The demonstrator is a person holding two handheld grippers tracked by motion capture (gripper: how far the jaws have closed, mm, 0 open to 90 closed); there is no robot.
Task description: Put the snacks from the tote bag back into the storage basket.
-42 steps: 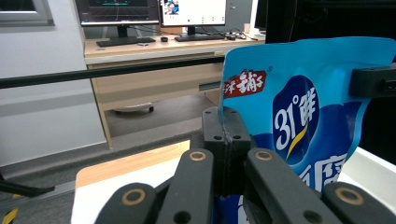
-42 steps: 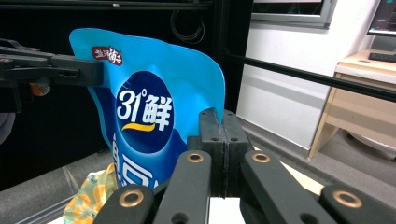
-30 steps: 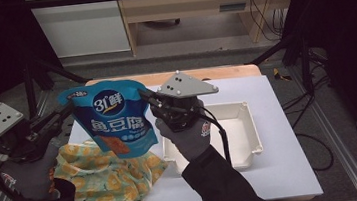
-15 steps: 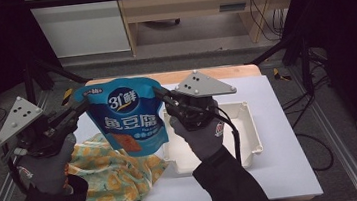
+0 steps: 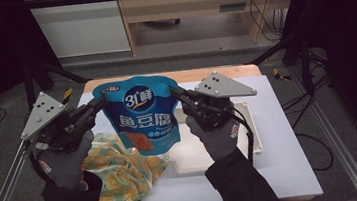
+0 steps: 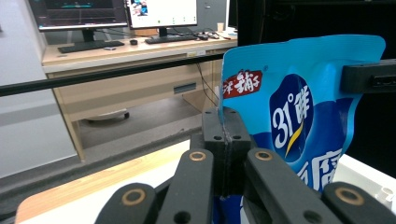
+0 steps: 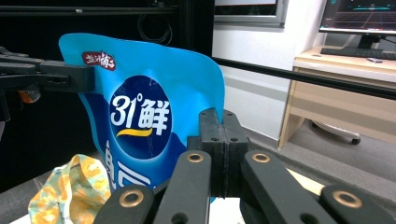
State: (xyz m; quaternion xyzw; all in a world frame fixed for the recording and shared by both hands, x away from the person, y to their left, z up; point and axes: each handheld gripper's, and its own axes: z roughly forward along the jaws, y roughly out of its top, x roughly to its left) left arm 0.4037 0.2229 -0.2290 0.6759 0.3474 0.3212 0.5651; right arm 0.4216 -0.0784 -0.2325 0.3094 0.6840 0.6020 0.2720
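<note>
A blue snack pouch (image 5: 144, 115) with white and yellow print hangs upright in the air over the table, held by its two upper corners. My left gripper (image 5: 100, 101) is shut on the pouch's left top corner, and my right gripper (image 5: 173, 91) is shut on its right top corner. In the left gripper view the closed jaws pinch the pouch's (image 6: 299, 116) edge at the left gripper (image 6: 223, 122). The right gripper view has the right gripper (image 7: 220, 122) clamped on the pouch's (image 7: 144, 116) right edge, with the other gripper's jaw at the far corner.
A yellow and green patterned cloth bag (image 5: 118, 172) lies crumpled on the white table (image 5: 284, 170) below the pouch. A white plastic tray (image 5: 249, 123) sits behind my right hand. Dark frame rails run along both sides of the table.
Both grippers have carried the pouch to the right, from above the cloth bag toward the tray. The pouch stays stretched between them.
</note>
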